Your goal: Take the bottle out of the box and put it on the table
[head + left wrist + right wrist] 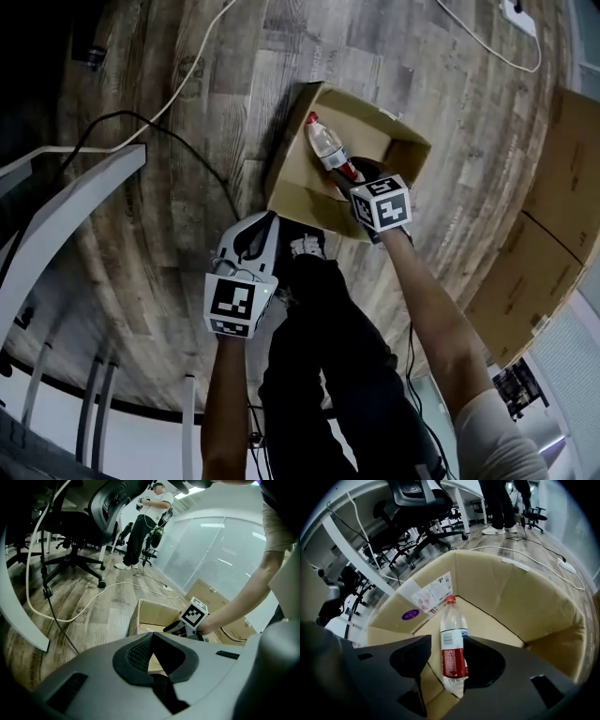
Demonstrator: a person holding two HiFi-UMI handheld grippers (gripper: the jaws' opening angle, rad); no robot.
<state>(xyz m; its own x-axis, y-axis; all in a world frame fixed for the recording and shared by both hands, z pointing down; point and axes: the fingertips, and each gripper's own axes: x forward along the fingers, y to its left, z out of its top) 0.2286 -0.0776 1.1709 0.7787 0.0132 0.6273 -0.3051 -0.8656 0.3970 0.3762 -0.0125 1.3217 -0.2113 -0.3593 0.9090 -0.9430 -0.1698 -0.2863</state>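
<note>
Between the pads of my right tongs (448,658) lies the bottle (452,637), clear plastic with a red cap and a red-and-white label. It rests on the bottom of the open cardboard box (525,597), cap pointing away from the tongs. The pads stand apart around its lower half with a gap on one side, so I judge nothing is gripped yet. My left tongs (249,242) are closed on nothing and hang outside the box, just short of its near wall.

I judge the task barely begun. The reach into the box is made. Closing on the bottle, lifting it clear and carrying it to the worktop (75,202), the white edge well off beyond the left tongs, are all left to do.

Only the right gripper view shows the pads either side of the bottle, plus a paper shipping label (433,592) and a purple sticker (410,615) on the box wall beyond them. Only the head view shows that the box sits on a wood-plank floor (169,281), just ahead of the legs (328,356) of the person holding the tongs. Only the left gripper view shows the right tongs' marker cube (194,613) dipping into the box. It also shows flat cardboard (211,592) by a glass wall (225,541) behind it, and a person (145,522) standing far off among office chairs (89,527).
</note>
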